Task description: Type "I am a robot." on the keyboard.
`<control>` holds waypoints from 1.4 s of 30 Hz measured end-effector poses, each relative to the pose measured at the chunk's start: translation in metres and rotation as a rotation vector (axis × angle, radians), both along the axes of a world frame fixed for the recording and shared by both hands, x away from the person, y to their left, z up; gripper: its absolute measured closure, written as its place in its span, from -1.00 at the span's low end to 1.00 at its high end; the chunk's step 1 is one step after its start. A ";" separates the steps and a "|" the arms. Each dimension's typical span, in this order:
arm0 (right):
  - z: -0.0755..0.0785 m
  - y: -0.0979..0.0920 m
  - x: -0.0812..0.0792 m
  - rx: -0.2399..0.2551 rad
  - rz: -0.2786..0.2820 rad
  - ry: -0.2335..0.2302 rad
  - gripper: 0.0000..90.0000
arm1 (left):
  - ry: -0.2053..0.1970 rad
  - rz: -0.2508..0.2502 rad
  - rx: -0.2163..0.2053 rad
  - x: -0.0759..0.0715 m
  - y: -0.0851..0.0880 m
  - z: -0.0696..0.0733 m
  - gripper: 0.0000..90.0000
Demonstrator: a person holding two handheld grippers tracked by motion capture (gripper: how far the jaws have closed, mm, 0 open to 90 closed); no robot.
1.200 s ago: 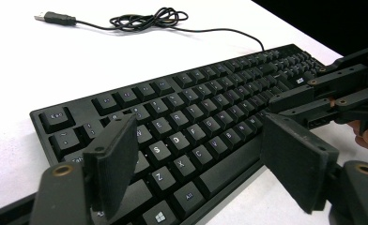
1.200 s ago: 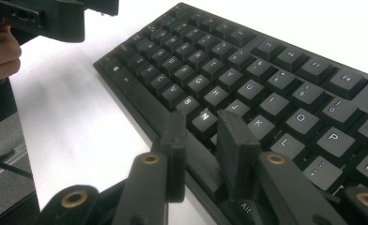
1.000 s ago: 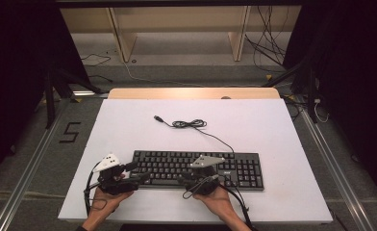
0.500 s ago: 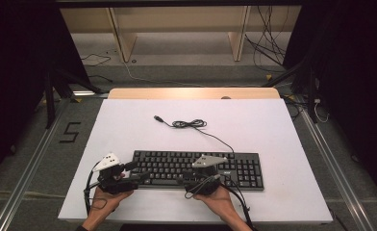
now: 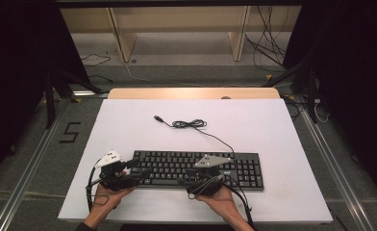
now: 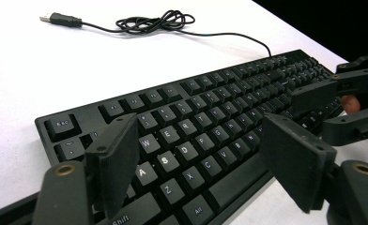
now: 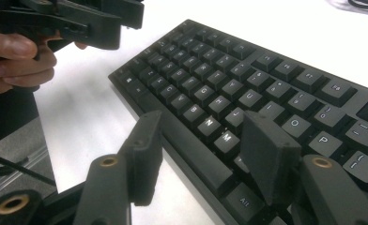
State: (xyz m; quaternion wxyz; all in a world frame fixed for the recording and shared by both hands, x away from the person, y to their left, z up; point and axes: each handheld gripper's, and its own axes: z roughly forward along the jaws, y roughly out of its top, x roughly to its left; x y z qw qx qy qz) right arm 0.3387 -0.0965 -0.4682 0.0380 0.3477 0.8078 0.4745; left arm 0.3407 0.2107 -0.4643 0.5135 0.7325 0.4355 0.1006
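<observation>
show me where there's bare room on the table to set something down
Free: the white table right of the cable and behind the keyboard; also the far left stretch, between the plug and the left edge. Crowded: the near edge, where the left tool and right tool hover at the keyboard's front.

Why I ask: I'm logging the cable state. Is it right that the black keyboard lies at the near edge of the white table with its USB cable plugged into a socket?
Not quite. The keyboard does lie near the table's front edge, but its cable is not plugged in: the high view shows the USB plug lying loose on the tabletop.
</observation>
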 end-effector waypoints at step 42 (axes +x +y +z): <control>0.012 -0.025 -0.019 0.013 -0.025 -0.070 -0.23 | 0.071 -0.078 0.156 0.041 -0.043 -0.008 0.97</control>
